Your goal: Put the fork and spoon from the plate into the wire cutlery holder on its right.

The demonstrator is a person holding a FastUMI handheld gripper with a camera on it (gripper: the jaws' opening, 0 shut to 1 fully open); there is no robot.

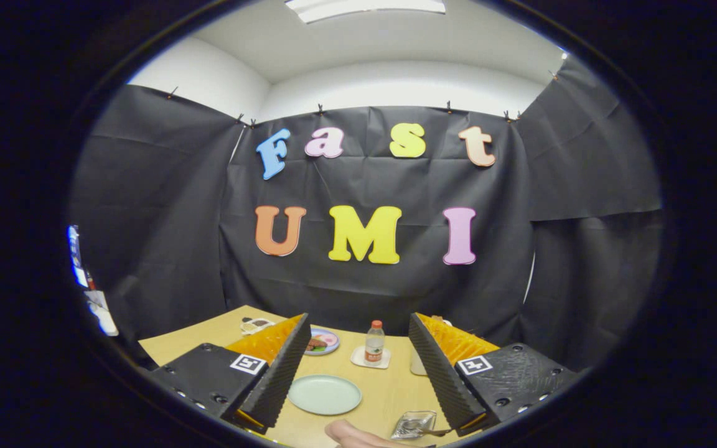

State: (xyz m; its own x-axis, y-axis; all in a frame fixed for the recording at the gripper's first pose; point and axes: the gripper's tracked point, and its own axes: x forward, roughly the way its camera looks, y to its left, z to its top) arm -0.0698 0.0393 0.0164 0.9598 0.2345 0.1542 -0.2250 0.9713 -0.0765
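Your gripper point(358, 367) hangs wide open above the table point(209, 339), grasping nothing. The pale green plate point(324, 394) lies bare between its fingers. Just right of the plate sits the wire holder point(414, 424), with a handle poking out of it towards the right finger. Beyond the plate stands a bottle point(374, 342) on a coaster point(358, 359); left of the bottle, a small dish point(322, 341) of food. A hand point(358, 434) rests near the plate's front rim.

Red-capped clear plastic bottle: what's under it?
A pale square coaster, on the light wooden table. The bottle hides the coaster's middle. The gripper is open, fingers apart, bottle beyond them.
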